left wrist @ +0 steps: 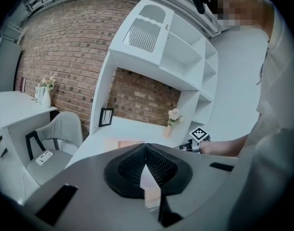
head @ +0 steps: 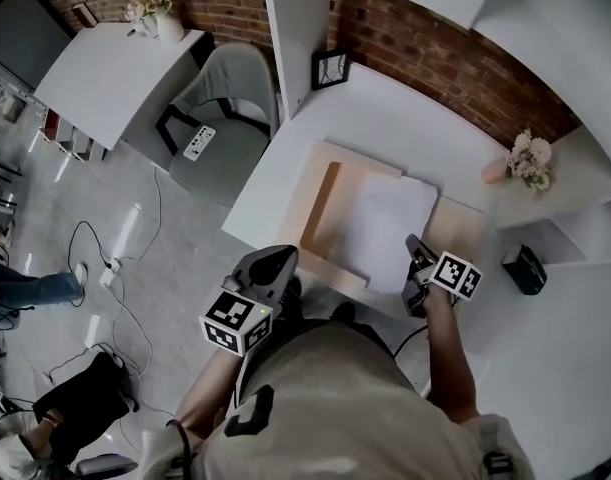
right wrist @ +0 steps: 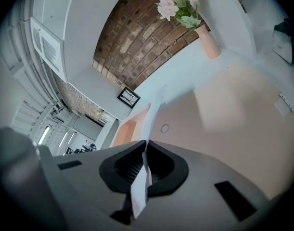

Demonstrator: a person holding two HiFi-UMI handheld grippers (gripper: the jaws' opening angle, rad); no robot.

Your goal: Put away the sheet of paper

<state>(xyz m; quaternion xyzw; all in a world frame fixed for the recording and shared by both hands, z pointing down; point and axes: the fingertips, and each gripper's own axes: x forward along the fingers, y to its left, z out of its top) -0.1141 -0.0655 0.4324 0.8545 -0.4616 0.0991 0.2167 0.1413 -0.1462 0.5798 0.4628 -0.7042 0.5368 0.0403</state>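
A white sheet of paper (head: 385, 223) lies over a shallow peach box (head: 320, 203) on the white desk (head: 405, 118). My right gripper (head: 417, 258) is at the sheet's near right edge and is shut on it. In the right gripper view the paper (right wrist: 139, 191) runs edge-on between the closed pads of the right gripper (right wrist: 146, 150), with the peach box (right wrist: 127, 126) beyond. My left gripper (head: 280, 260) hovers at the desk's front edge near the box's near left corner. The left gripper (left wrist: 146, 147) is shut at its tips, and I see nothing held there.
A pink vase of flowers (head: 525, 163) stands at the desk's right, a framed picture (head: 330, 68) at the back left, and a black object (head: 525, 268) on a side ledge. White shelves rise above the desk. A grey chair (head: 225, 118) and floor cables lie to the left.
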